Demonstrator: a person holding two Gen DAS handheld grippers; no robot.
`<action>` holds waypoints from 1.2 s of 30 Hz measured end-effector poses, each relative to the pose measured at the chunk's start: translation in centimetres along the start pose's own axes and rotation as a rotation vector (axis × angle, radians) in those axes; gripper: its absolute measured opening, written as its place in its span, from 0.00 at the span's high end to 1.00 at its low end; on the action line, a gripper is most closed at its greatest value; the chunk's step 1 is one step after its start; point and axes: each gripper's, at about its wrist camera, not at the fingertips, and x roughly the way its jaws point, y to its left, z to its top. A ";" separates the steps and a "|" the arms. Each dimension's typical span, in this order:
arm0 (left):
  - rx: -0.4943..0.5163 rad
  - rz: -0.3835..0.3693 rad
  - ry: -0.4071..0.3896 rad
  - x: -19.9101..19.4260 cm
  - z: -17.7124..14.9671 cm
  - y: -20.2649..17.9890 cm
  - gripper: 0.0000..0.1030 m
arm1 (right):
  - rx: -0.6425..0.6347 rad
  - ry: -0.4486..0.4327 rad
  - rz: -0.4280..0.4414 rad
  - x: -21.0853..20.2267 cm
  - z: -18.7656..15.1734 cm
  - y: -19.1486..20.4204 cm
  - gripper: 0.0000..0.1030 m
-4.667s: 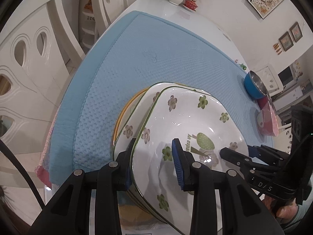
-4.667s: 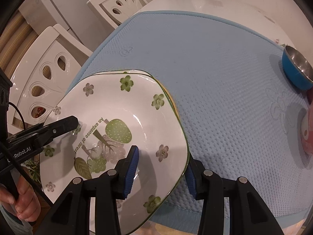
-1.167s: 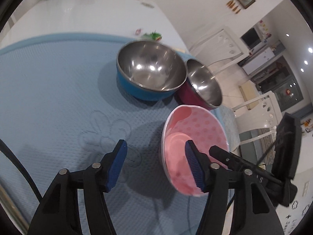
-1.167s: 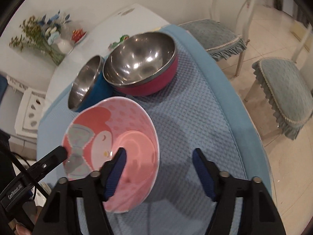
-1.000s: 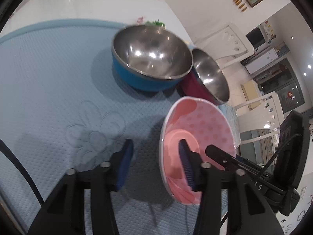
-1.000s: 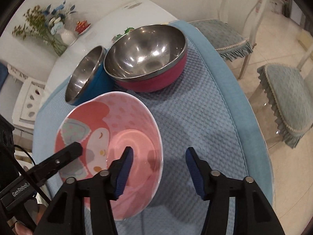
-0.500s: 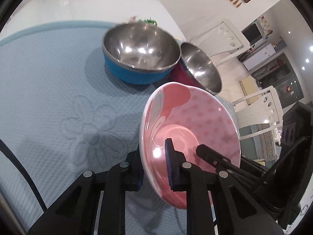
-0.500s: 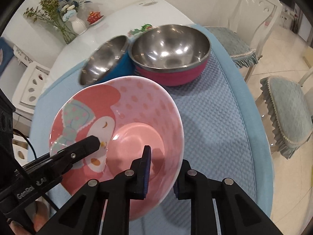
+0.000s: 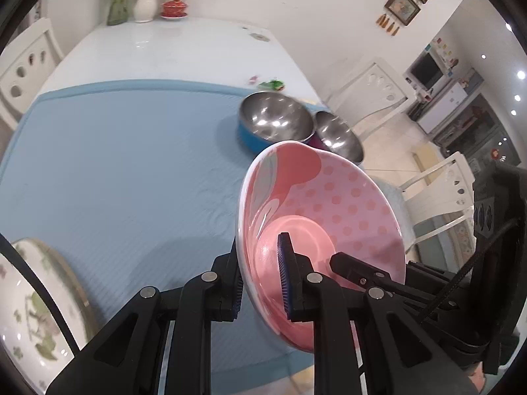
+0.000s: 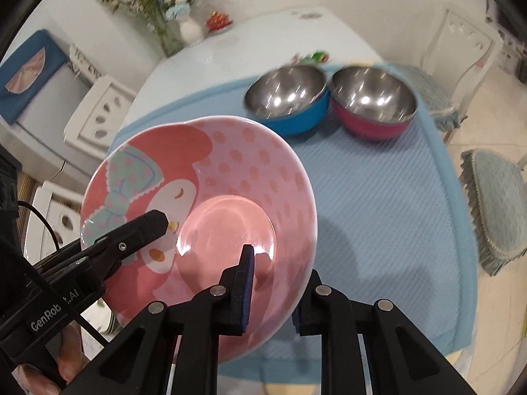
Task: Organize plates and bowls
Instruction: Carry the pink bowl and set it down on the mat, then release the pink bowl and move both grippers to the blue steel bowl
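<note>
1. Left wrist view: the left gripper (image 9: 262, 276) is clamped on the rim of the pink cartoon bowl (image 9: 329, 210), one pad inside the bowl and the other against its outer wall.
2. Right wrist view: the right gripper (image 10: 271, 291) is clamped on the same bowl's (image 10: 230, 177) opposite rim at about 6 o'clock, with one blue pad inside and the other finger outside.
3. The bowl is tilted, held between the two grippers above the blue mat (image 9: 115, 151); the left gripper reaches in from 8 o'clock in the right wrist view.
4. At 12 to 1 o'clock beyond the bowl stand a blue steel bowl (image 10: 290, 98) and a magenta steel bowl (image 10: 374, 105), just beside each other on the mat.
5. At 8 o'clock in the left wrist view, a flowered plate (image 9: 29, 309) lies at the mat's near corner.
6. At the far end of the white surface (image 9: 171, 52) stand a white vase (image 9: 145, 3) and a red lidded cup (image 9: 174, 8).
</note>
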 end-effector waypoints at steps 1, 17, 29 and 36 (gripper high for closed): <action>0.004 0.014 0.004 0.0 -0.5 0.3 0.85 | -0.001 0.015 0.001 0.3 -0.4 0.4 0.82; -0.018 0.015 0.086 4.5 -4.1 3.6 0.85 | -0.050 0.139 -0.102 6.6 -3.2 1.0 0.82; -0.041 0.010 0.086 0.8 -2.6 6.4 0.80 | -0.043 0.144 -0.044 3.1 -3.5 -1.4 0.82; 0.039 -0.084 -0.042 -2.2 4.3 4.3 0.71 | 0.060 0.001 0.009 -0.6 0.7 -4.0 0.82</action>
